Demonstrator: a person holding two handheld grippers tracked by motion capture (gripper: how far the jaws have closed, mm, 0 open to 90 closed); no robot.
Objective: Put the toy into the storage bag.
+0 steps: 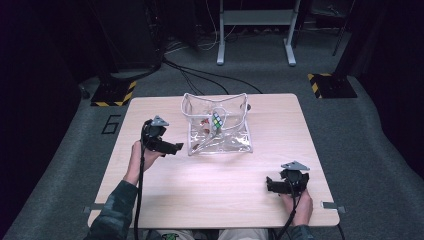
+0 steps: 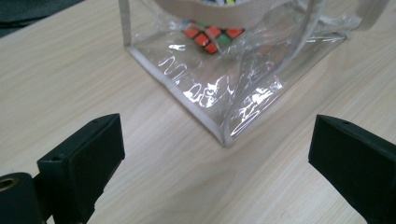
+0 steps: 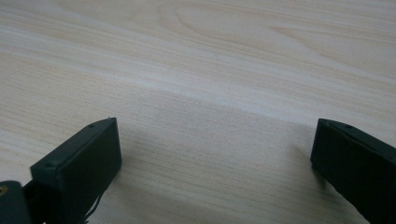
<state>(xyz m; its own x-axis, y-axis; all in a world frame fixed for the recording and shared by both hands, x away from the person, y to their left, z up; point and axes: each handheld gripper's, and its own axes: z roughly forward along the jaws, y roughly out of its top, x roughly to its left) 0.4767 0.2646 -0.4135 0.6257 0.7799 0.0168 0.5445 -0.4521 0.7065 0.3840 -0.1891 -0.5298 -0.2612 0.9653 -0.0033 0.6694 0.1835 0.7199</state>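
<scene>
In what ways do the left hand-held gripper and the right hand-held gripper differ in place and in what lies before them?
The left hand-held gripper sits beside the clear plastic bag, near its corner; the right hand-held gripper is apart from it, at the table's near right edge. Ahead of the left one lies the bag with a puzzle cube inside; ahead of the right one lies bare wood. Both have their jaws wide open and hold nothing.

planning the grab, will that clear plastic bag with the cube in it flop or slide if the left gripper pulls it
The clear plastic bag with white trim looks soft: its walls are creased and sag, so it would probably buckle. Its glossy film may slip in the open left gripper. The colourful puzzle cube inside could shift and tip it.
</scene>
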